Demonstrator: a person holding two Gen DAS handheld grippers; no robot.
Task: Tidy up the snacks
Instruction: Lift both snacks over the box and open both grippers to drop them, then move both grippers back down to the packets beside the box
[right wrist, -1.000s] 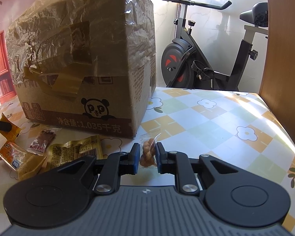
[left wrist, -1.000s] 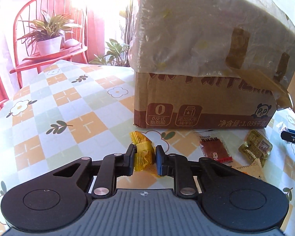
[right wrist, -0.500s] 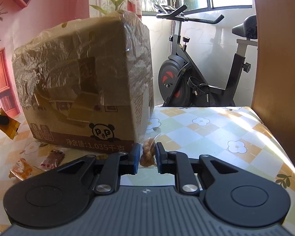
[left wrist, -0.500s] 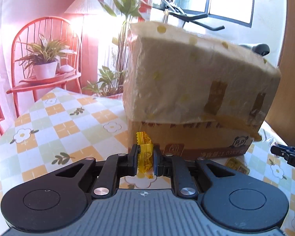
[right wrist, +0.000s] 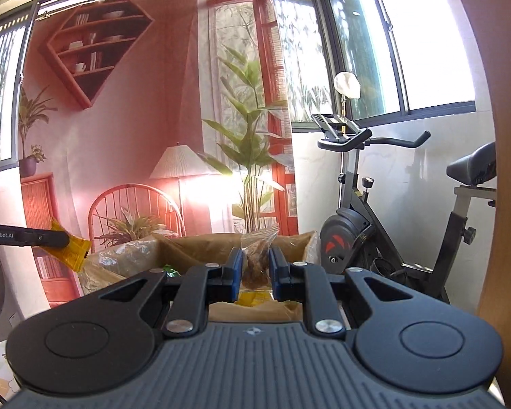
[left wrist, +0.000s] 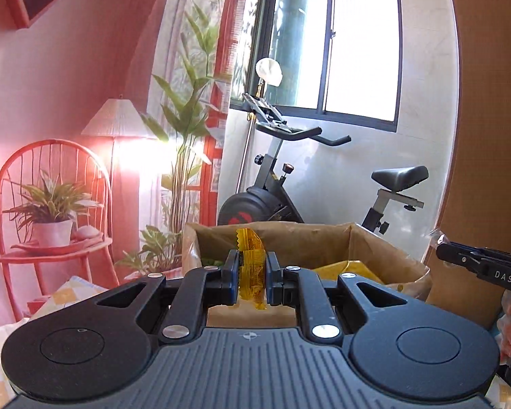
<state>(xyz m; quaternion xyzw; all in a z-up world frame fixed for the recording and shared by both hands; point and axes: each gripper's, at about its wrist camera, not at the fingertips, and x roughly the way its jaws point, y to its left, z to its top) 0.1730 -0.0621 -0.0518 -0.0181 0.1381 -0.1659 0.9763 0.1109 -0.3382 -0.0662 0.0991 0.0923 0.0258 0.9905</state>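
Observation:
My left gripper (left wrist: pixel 251 274) is shut on a yellow snack packet (left wrist: pixel 250 266) and holds it up at the near rim of the open cardboard box (left wrist: pixel 289 235). My right gripper (right wrist: pixel 255 271) is shut on a clear bag of brown snacks (right wrist: pixel 255 259), also level with the box's top (right wrist: pixel 201 245). The left gripper with its yellow packet (right wrist: pixel 70 250) shows at the left of the right wrist view. The right gripper's fingers (left wrist: pixel 477 262) show at the right of the left wrist view. Yellow and green packets (left wrist: pixel 347 269) lie inside the box.
An exercise bike (left wrist: pixel 289 184) stands behind the box by the window. A red chair with a potted plant (left wrist: pixel 51 211) and a floor lamp (left wrist: pixel 114 126) are at the left. A wooden panel (left wrist: pixel 487 136) rises at the right. A bit of the checked tablecloth (left wrist: pixel 68 293) shows low left.
Both grippers have risen from the table with their snacks, from the box's base to its open top. The snacks lying on the table have dropped out of view.

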